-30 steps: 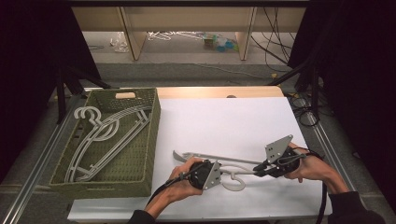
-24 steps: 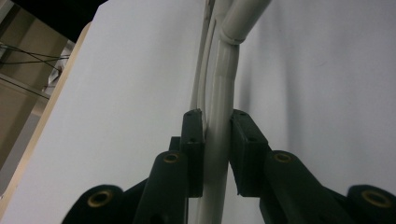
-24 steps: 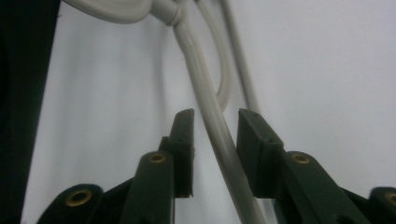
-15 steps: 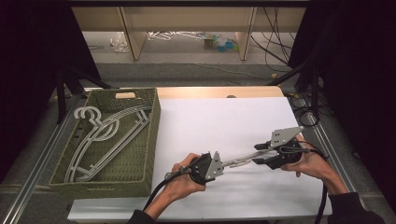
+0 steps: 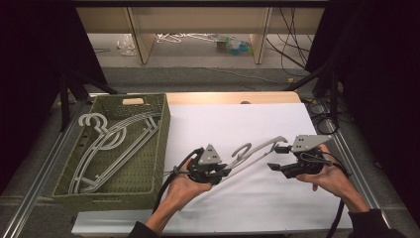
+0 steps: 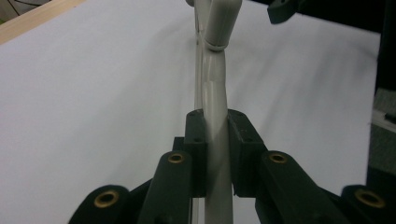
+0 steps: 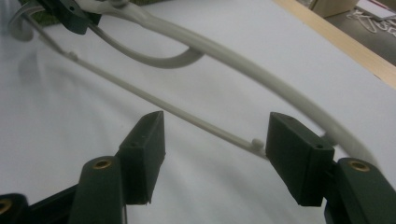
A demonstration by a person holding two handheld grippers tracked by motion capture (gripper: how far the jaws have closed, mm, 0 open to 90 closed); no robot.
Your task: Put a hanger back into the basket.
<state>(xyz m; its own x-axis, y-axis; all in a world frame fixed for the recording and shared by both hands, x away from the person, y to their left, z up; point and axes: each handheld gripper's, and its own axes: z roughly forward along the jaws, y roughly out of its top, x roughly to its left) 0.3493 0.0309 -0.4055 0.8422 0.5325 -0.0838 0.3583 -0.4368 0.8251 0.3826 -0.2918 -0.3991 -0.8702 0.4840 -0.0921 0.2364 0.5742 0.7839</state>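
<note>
A pale grey plastic hanger (image 5: 257, 151) is lifted off the white sheet (image 5: 237, 114), hook upward. My left gripper (image 5: 224, 173) is shut on one end of it; in the left gripper view the pads (image 6: 195, 140) clamp the hanger's arm (image 6: 215, 88). My right gripper (image 5: 275, 157) stands open at the hanger's other end, its jaws having just been opening. In the right gripper view the hanger's thin lower bar (image 7: 187, 114) runs between the spread jaws of the right gripper (image 7: 217, 140), and the thick arm (image 7: 243, 63) passes above them.
A green woven basket (image 5: 166, 124) stands at the left of the table with several grey hangers (image 5: 114, 144) inside. A wooden table edge (image 5: 233, 96) lies beyond the sheet. Black cables (image 5: 322, 111) lie at the right edge.
The hanger lay on the sheet with both grippers on it. The left hand has raised its end, and the right gripper's jaws have opened off the hanger.
</note>
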